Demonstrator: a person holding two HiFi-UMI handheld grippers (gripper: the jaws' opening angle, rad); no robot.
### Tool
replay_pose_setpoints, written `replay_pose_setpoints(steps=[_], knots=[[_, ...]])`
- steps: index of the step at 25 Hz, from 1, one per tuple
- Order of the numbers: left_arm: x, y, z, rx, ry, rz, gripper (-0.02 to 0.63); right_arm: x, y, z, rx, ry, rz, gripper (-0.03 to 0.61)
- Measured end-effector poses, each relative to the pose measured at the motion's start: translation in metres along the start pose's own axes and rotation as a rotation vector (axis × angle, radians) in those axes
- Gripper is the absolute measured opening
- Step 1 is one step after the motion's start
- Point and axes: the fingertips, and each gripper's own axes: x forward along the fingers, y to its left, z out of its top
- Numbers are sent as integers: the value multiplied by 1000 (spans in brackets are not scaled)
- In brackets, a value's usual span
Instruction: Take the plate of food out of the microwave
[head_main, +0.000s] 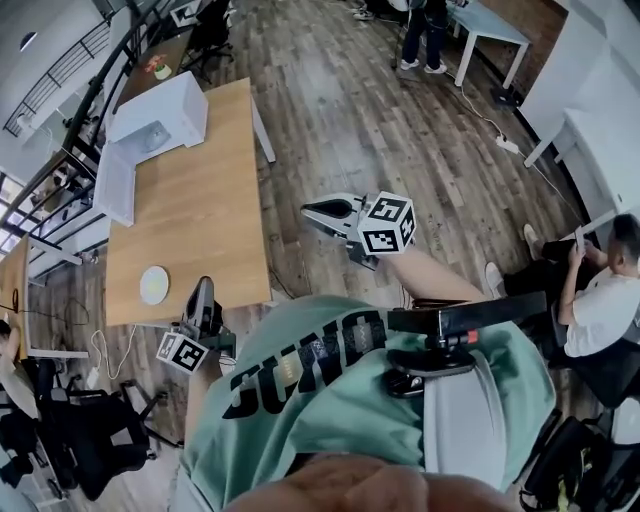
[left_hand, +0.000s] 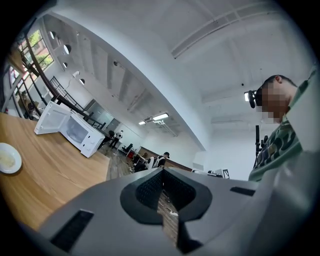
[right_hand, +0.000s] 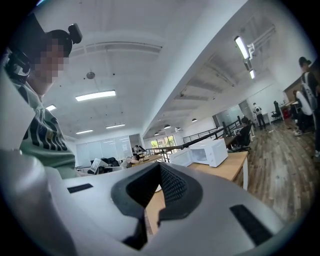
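A white microwave (head_main: 160, 120) stands at the far end of the wooden table (head_main: 200, 200), its door (head_main: 115, 185) swung open. The white plate of food (head_main: 154, 285) lies on the tabletop near the front edge, well away from the microwave. My left gripper (head_main: 203, 290) hovers just right of the plate at the table's front edge, shut and empty. My right gripper (head_main: 308, 211) hangs over the floor to the right of the table, also shut and empty. The left gripper view shows its gripper (left_hand: 162, 172), the microwave (left_hand: 70, 127) and the plate (left_hand: 8, 157). The right gripper view shows its gripper (right_hand: 160, 167) and the microwave (right_hand: 210, 151).
A person (head_main: 600, 300) sits at the right by white desks (head_main: 600, 140). Other people (head_main: 420, 30) stand at the far end near a white table (head_main: 490, 25). Black office chairs (head_main: 60, 430) crowd the lower left. A power strip and cable (head_main: 505, 143) lie on the wooden floor.
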Motion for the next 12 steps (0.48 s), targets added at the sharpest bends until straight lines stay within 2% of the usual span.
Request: replay_pose_setpoints(steps=[12], knots=[[-2,-10,3,-2,-33,19,5,-5,-3,4,-8,7,29,6]])
